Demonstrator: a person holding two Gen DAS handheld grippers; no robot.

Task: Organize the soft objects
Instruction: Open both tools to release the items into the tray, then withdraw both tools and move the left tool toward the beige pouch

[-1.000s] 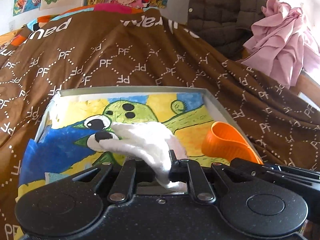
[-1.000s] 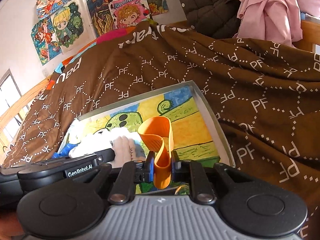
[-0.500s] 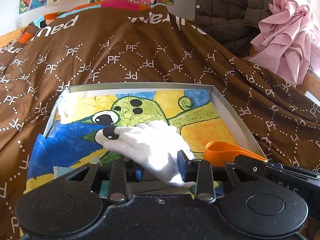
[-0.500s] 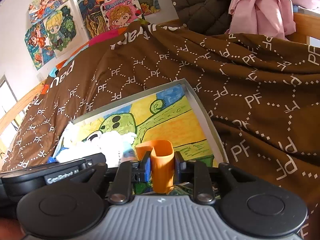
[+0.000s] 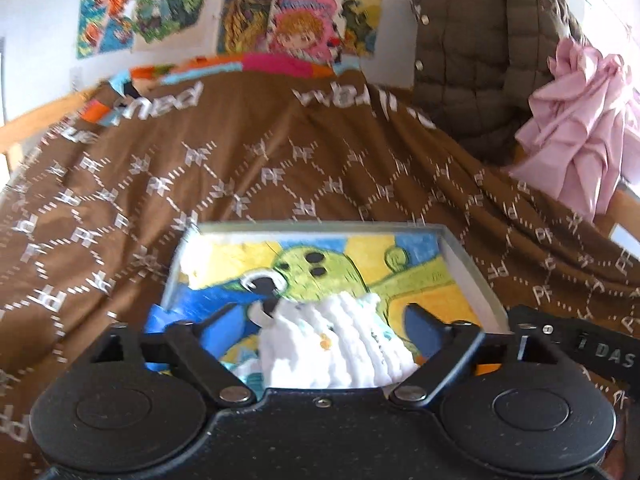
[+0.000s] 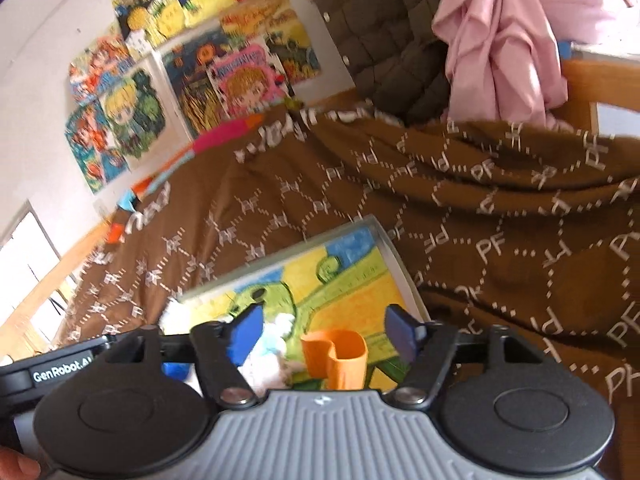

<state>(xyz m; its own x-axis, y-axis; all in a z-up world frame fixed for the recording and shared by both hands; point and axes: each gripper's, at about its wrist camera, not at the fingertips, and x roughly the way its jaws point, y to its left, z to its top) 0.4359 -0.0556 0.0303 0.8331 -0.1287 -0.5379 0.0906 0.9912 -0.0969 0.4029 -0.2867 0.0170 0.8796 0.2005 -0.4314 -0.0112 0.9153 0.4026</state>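
A shallow box [image 5: 472, 276] with a painted green creature on its floor lies on the brown bedspread. A white plush toy [image 5: 336, 344] rests in it, between the wide-apart fingers of my left gripper [image 5: 320, 320], whose jaws are opening; the pads are off the toy. In the right wrist view a soft orange cup-like piece [image 6: 336, 356] sits in the box [image 6: 394, 256], between the blue pads [image 6: 246, 332] of my right gripper [image 6: 324, 332], whose jaws are also opening and do not touch it. The white toy [image 6: 276, 344] lies left of the orange piece.
The brown patterned bedspread [image 5: 280, 160] covers the bed around the box. A quilted dark jacket [image 5: 480, 60] and a pink garment [image 5: 580, 132] hang at the far right. Posters [image 5: 300, 20] cover the wall behind. The left gripper's body [image 6: 60, 372] sits close at the right gripper's left.
Both grippers went from shut to wide open, letting go of the white toy and the orange piece, which now lie in the box. Both hands rose and drew back a little.
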